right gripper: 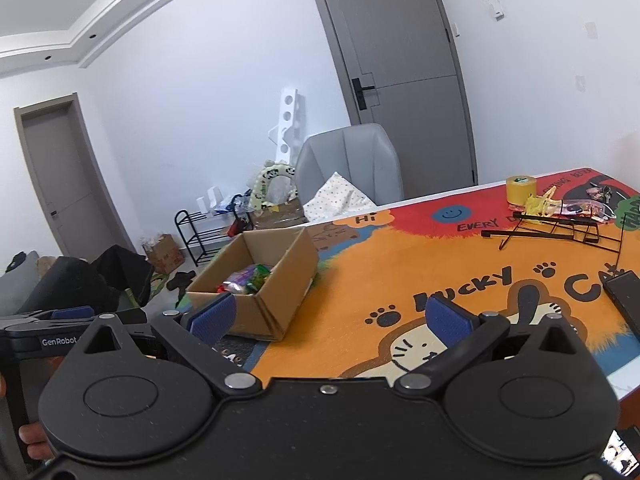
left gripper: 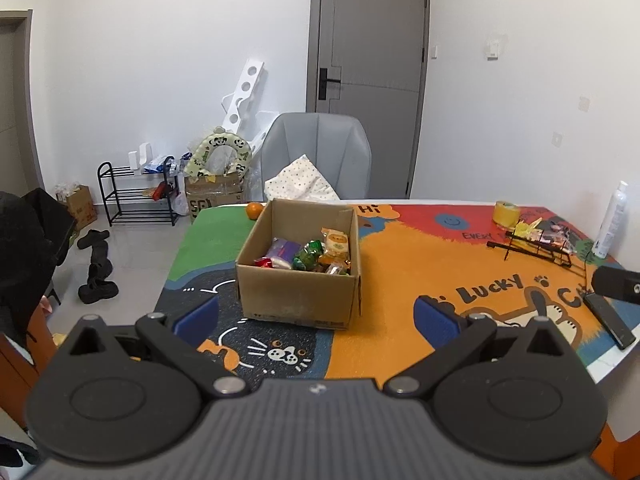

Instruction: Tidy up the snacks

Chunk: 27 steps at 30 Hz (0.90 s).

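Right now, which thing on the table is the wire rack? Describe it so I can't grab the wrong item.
Start at the cartoon-cat tablecloth and go to its far right, away from the cardboard box of snacks. The wire rack lies there beside the yellow tape roll. It is the only thin black wire frame, with yellow wrappers lying on it.

Left gripper [left gripper: 316,316] hovers level, jaws spread wide and empty; right gripper [right gripper: 330,318] tilts a touch (also wide open), fingertips [right gripper: 30,436] curled low left.
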Available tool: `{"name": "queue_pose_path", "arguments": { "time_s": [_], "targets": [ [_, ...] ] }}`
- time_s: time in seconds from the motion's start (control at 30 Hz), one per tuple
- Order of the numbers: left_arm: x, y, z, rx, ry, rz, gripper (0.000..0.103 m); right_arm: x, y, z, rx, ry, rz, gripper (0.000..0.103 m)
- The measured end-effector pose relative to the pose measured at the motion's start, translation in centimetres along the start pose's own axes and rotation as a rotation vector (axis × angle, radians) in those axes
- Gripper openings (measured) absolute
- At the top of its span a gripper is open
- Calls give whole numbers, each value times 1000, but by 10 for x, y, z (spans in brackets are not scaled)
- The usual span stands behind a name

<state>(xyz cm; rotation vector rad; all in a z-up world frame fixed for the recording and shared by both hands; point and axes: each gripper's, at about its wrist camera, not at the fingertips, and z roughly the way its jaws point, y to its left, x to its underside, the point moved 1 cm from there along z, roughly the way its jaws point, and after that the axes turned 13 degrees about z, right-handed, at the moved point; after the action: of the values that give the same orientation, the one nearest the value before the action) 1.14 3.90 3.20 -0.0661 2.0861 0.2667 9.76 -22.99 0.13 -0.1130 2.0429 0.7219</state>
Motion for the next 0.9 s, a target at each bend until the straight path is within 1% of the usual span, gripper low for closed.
{"name": "queue_pose_path", "arguments": {
  "time_s": [0.13,0.27,0.4,0.63,0.9],
  "targets": [
    [0,3,-15,5,-28,17,103,2,5,-19,-10,-18,-32,103],
    [1,9,-19,9,-31,-2,103,-1,4,-29,-9,-32,-37,103],
    [1,10,-21,10,-33,3,103,-2,6,-32,-12,-32,-56,103],
    [2,6,-24,19,-35,36,103,0,4,-30,-8,-24,-44,103],
    [2,3,-23,27,-29,41,103,2,3,-30,-1,-12,-46,103]
  ]
}}
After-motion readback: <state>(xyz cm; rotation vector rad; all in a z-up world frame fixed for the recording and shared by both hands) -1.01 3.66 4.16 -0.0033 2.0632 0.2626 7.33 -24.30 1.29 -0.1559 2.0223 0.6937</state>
